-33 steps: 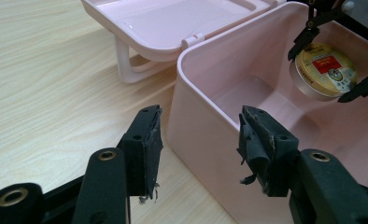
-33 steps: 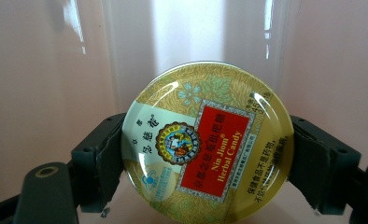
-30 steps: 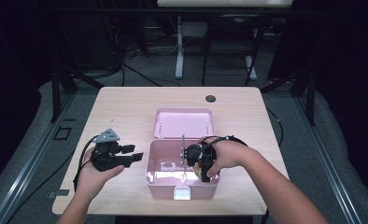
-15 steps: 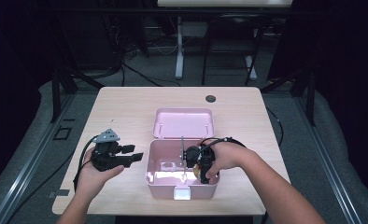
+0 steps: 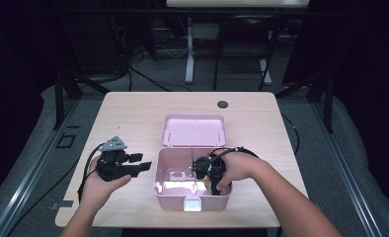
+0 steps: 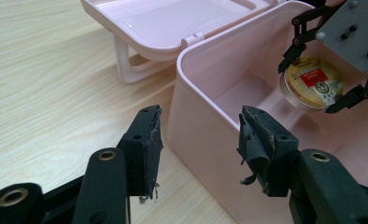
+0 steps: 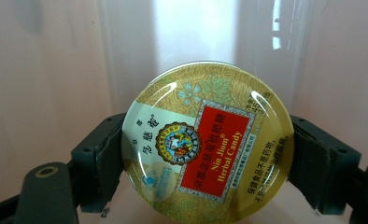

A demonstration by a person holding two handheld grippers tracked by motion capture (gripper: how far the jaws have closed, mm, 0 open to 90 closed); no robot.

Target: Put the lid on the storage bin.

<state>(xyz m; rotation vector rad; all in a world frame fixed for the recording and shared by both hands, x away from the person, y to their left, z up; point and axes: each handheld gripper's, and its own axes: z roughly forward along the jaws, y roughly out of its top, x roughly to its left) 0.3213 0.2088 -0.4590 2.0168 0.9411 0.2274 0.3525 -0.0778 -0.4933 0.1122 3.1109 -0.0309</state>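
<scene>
A pink plastic box [image 5: 158,173] stands open on the wooden table, its lid [image 5: 195,130] folded back behind it. My right gripper [image 7: 208,156] is inside the box, shut on a round gold candy tin [image 7: 208,144] with a red label. The pads press the tin's rim on both sides. The tin [image 6: 310,79] hangs above the box floor near the far wall in the left gripper view. My left gripper [image 5: 142,163] hovers left of the box, open and holding nothing. Its jaws [image 6: 198,135] straddle the box's near corner without touching it.
A small dark round disc [image 5: 222,104] lies near the table's far edge. The box has a white latch [image 5: 192,203] on its front wall, close to the near table edge. Bare tabletop [image 5: 128,118] stretches to the left and behind the lid.
The right hand with the tin has shifted slightly toward the box's near wall. The left gripper has kept still.
</scene>
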